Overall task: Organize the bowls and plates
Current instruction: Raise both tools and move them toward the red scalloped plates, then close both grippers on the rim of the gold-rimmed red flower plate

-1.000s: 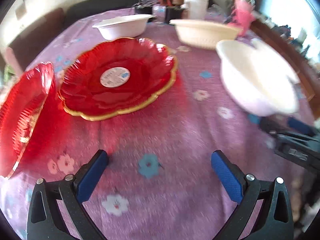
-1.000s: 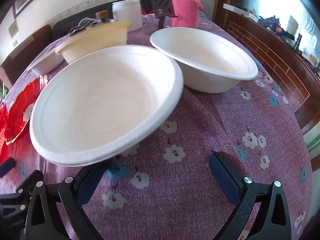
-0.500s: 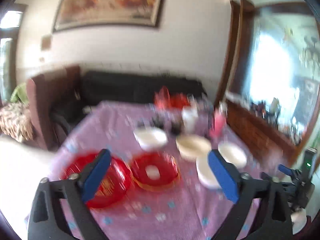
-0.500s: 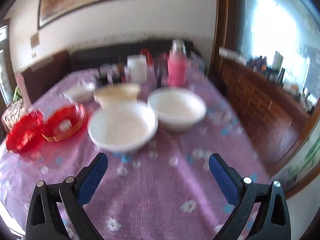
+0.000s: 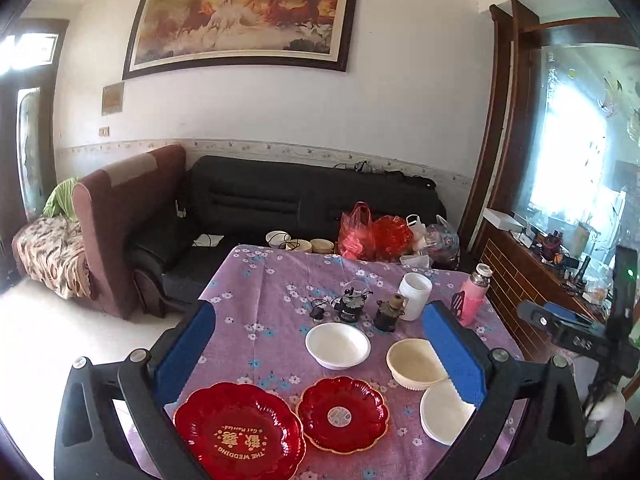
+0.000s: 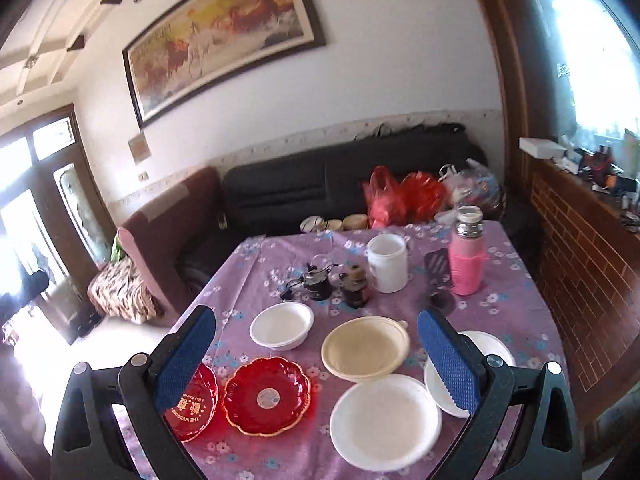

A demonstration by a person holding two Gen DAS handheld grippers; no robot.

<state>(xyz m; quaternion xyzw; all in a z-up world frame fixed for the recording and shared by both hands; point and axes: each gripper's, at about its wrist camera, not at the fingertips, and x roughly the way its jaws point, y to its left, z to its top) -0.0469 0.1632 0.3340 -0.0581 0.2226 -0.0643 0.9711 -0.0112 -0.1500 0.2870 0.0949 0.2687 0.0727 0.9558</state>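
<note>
1. Two sets of tongs, the left tongs point(image 5: 320, 352) and the right tongs point(image 6: 318, 354), are raised well above the surface point(image 5: 276, 304); both are released, jaws wide apart, grasping nothing.
2. Below and between the left tongs' fingers lie the large red plate point(image 5: 239, 431) and, just beside it, the small red scalloped plate point(image 5: 343, 413); their rims appear to touch.
3. Beyond these stands a small white bowl point(image 5: 338, 345); toward the right finger sit a cream bowl point(image 5: 414, 363) and a white bowl point(image 5: 442, 416), partly hidden by that finger.
4. In the right wrist view, a further white bowl point(image 6: 490, 350) lies behind the right finger, beside the large white bowl point(image 6: 384, 420).
5. Judged risk: nothing is stacked yet, and the bowls crowd together, so a descending finger could strike a neighbouring rim and shove it.
6. Judged risk: the glossy red plates lie flat, so a jaw may slip off the rim.
7. Legible writing: "THE WEDDING" and "Get Married" on the large red plate; the round sticker point(image 5: 339, 414) on the small one is unreadable.
</note>
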